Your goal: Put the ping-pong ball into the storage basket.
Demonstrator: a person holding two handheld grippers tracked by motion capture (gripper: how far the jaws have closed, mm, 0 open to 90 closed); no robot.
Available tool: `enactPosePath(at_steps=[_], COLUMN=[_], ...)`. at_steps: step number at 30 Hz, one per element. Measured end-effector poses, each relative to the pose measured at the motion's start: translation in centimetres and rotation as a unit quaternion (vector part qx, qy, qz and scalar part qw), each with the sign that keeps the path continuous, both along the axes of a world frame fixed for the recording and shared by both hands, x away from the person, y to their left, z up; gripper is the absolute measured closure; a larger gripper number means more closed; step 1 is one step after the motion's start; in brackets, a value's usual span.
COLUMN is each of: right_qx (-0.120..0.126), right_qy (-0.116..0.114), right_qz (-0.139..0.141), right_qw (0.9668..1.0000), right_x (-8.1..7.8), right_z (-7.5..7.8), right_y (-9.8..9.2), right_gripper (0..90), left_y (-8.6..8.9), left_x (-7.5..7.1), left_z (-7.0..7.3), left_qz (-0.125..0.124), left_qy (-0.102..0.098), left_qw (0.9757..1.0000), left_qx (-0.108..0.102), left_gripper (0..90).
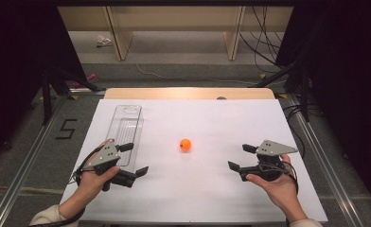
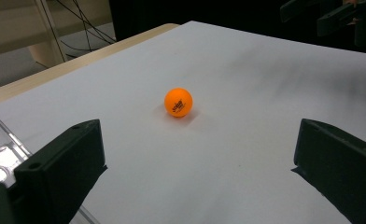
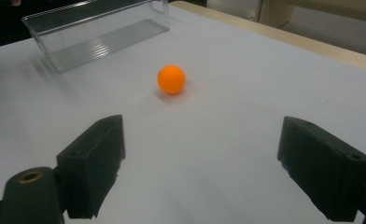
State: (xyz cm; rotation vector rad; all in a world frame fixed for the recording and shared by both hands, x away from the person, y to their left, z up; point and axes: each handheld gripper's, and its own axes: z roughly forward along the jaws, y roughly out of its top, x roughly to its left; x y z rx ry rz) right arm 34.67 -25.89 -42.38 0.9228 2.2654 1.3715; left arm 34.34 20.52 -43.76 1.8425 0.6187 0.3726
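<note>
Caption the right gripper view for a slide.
Open right tool faces an orange ball on the white table, clear tray beyond.

Orange ball (image 1: 185, 144) (black print), white table (image 1: 212, 189)

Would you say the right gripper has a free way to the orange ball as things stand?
Probably yes. The right gripper points toward the orange ball with its jaws wide open and nothing between them, and bare white table lies between the two. The clear tray sits beyond the ball, out of the path.

A white table (image 1: 212, 189) carries an orange ball (image 1: 185, 144) and a clear tray (image 1: 127, 124).
</note>
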Motion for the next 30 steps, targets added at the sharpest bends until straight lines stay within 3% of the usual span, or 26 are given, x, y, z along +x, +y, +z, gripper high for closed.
enactPosePath(at_steps=[30], right_qx=[-0.008], right_qy=[-0.007], right_qz=[0.007], right_qw=[0.9999], right_x=[1.3], right_z=[-0.4], right_y=[2.8], right_gripper=[16.0], left_y=[-0.2], left_x=[-0.2], left_z=[0.1], left_qz=[-0.01], left_qy=[-0.001], left_qw=[0.9999], left_qx=[0.001], left_gripper=[1.7])
